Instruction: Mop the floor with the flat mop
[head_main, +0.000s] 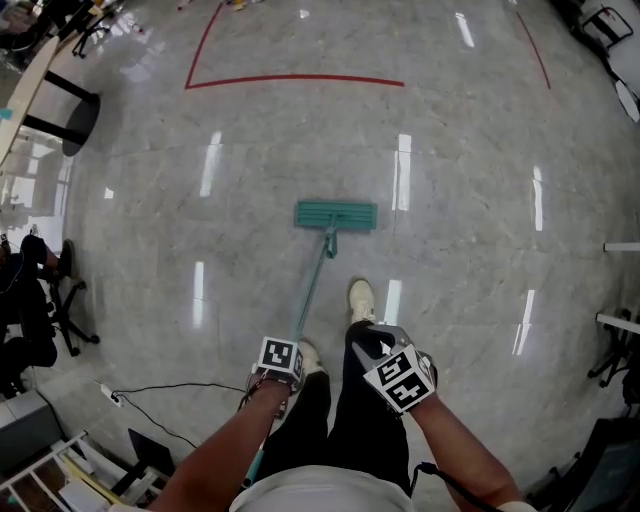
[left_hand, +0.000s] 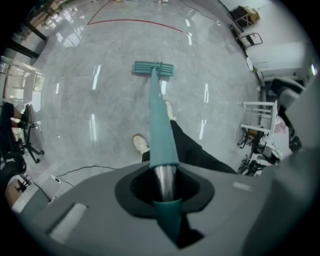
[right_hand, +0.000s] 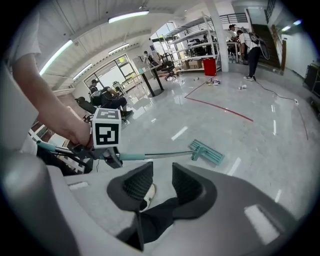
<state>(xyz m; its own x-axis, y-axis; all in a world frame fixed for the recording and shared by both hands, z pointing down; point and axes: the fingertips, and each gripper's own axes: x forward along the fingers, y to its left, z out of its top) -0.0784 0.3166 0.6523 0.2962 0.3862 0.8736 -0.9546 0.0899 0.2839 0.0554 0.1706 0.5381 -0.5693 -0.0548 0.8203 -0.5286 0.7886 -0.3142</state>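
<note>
Mopping looks under way: the mop (head_main: 336, 214) lies head-flat on the floor (head_main: 450, 150) ahead of the person's feet, though how much is already wiped cannot be judged. The left gripper (left_hand: 164, 186) has its fingers clenched on the pole (left_hand: 159, 115). The right gripper (right_hand: 157, 184) has its fingers slightly apart and holds nothing.
</note>
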